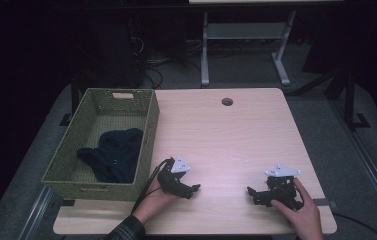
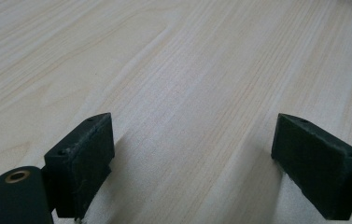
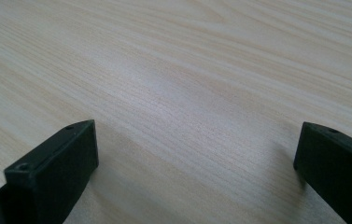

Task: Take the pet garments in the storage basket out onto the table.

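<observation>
Your left gripper (image 1: pixel 194 189) and right gripper (image 1: pixel 250 193) both rest low on the pale wood-grain table (image 1: pixel 236 135), well apart, each with its black jaws spread wide over bare wood and pinching nothing. A dark crumpled cloth (image 1: pixel 112 155) lies inside the green woven rectangular basket (image 1: pixel 148 131) at the table's left edge.
</observation>
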`<action>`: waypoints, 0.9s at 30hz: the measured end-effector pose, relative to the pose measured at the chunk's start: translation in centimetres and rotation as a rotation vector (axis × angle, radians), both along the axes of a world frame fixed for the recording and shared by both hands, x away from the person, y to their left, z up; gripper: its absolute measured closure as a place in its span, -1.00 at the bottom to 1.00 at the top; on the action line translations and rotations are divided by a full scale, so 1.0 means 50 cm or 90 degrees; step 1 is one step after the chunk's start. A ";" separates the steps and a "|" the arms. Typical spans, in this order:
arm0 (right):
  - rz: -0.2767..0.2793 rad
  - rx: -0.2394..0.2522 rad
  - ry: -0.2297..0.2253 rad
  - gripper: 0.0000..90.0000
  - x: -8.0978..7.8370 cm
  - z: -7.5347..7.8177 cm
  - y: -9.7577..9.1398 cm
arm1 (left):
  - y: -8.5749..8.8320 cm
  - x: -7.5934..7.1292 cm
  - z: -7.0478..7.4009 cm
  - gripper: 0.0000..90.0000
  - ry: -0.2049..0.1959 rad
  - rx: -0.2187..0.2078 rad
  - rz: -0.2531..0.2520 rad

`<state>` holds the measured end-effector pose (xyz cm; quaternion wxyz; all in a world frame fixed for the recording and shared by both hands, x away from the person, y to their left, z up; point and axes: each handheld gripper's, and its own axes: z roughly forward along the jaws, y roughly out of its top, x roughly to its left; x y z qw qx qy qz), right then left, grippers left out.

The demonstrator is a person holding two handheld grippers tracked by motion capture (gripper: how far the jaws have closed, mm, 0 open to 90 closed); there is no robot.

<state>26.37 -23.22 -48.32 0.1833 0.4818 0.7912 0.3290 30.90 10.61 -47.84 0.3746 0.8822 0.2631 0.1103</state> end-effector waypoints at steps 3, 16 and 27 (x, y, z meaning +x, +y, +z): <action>0.001 0.000 -0.001 -1.00 0.000 0.000 0.000 | 0.000 0.000 0.000 -0.72 0.001 0.000 -0.001; -0.002 0.001 0.003 -1.00 -0.001 0.000 0.000 | -0.001 0.001 0.002 -0.72 0.002 0.006 -0.002; -0.002 0.001 0.003 -1.00 -0.001 0.000 0.000 | -0.005 0.008 0.011 -0.70 0.022 0.023 0.002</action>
